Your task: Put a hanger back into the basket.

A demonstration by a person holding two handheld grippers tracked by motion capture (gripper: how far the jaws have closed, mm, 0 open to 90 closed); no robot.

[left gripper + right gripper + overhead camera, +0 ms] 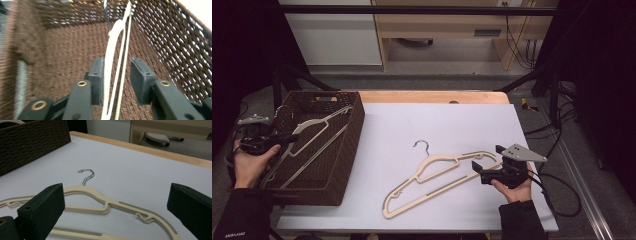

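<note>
The left gripper [287,138] sits over the near-left part of the basket [349,150], held in the person's left hand [251,162]. In the left gripper view its jaws are spread, with a cream hanger [110,65] running up between them; the hanger lies against the left pad [98,80] or very close to it, and clear of the right pad, so nothing is pinched. This hanger [314,135] lies inside the basket, slanting from the near-left corner toward the far-right corner, its top end resting up near the far rim. The woven brown wall [175,45] rises on the right of that view.

The right gripper [479,167] is low over the white table [437,120], held in the right hand [514,187], a grey plate [522,152] on top. Its jaws stand wide apart, gripping nothing, on either side of the right end of a second hanger [437,177]. In the right gripper view this hanger [100,202] lies flat on the table between and beyond the jaws, its metal hook [87,175] pointing away toward the far edge. In the high view it lies near the middle of the table, well apart from the basket, its long bar running from the near-left toward the right gripper.

The basket stands at the table's left edge, a handle slot [326,98] in its far wall. A wooden strip [432,96] runs along the table's far side.
</note>
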